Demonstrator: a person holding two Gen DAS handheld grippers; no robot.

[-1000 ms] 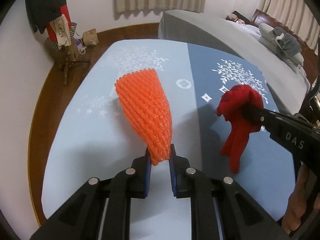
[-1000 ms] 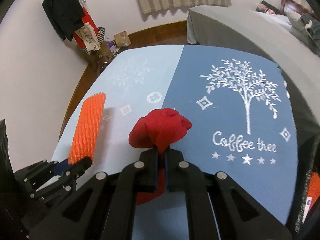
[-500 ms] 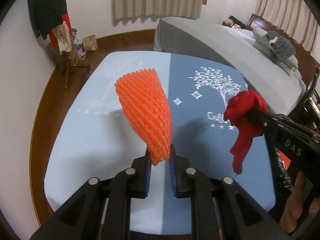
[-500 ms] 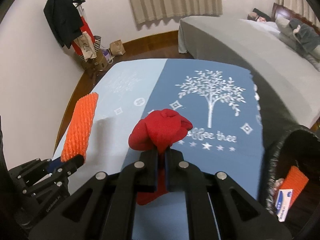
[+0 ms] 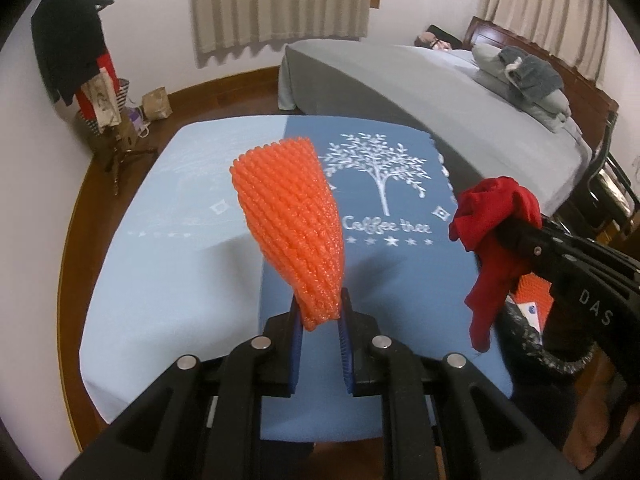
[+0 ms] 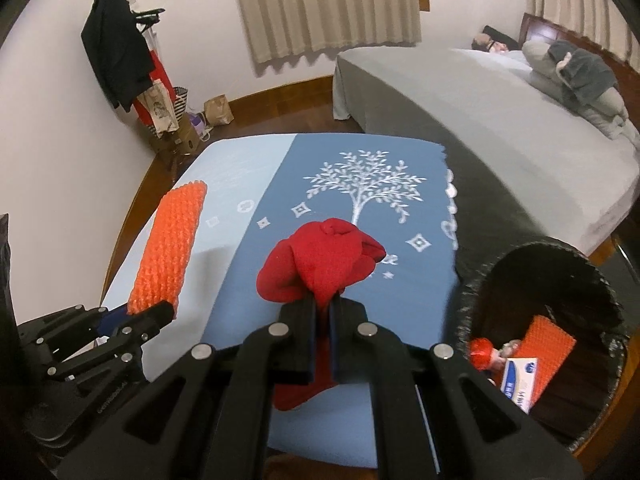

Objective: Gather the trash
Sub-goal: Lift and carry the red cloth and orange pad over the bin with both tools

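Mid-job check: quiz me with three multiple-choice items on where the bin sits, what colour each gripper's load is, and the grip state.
1. Where is the round black-lined trash bin?
A. On the bed
B. Off the right edge of the blue tree-print table cover
C. By the coat stand

2. What does the left gripper hold?
A. Orange foam net sleeve
B. White box
C. Green bottle

3. The right gripper is:
A. Open, empty
B. Open above the bin
C. Shut on the crumpled red cloth

Key: 1 B, the bin's rim shows beside the cover's right edge; 2 A, the sleeve's narrow end sits between the blue pads; 3 C, cloth bunches out from the closed fingers.
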